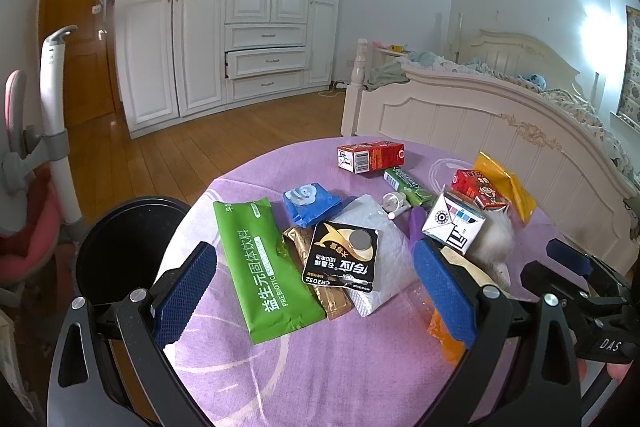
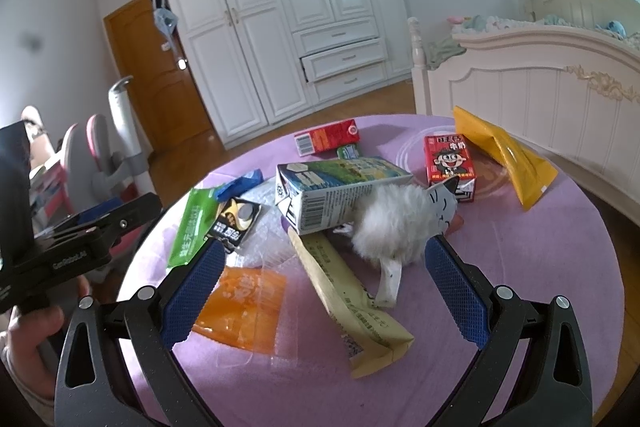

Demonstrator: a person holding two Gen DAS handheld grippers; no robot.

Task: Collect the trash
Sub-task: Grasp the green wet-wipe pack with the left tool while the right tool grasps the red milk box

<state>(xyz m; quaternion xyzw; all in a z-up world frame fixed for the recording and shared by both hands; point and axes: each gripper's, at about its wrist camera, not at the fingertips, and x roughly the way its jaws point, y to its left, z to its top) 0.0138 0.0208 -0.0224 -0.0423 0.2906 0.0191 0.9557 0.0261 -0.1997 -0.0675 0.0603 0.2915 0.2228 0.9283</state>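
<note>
Trash litters a round table under a purple cloth (image 1: 320, 367). My left gripper (image 1: 316, 291) hovers open over a green sachet pack (image 1: 260, 267), a black battery card (image 1: 344, 259) and a gold wrapper (image 1: 332, 303). A black bin (image 1: 120, 247) stands just left of the table. My right gripper (image 2: 324, 293) is open above a beige sachet (image 2: 348, 299), with an orange wrapper (image 2: 244, 307) by its left finger. Beyond it lie a milk carton (image 2: 340, 191) and a fluffy white cat toy (image 2: 400, 223). Neither gripper holds anything.
Farther back lie a red carton (image 2: 326, 137), a red cartoon carton (image 2: 450, 163), a yellow bag (image 2: 504, 155), a blue wrapper (image 1: 308, 203) and a green gum pack (image 1: 408, 183). A bed (image 1: 480, 115) borders the table's right; a pink chair (image 1: 24, 219) stands left.
</note>
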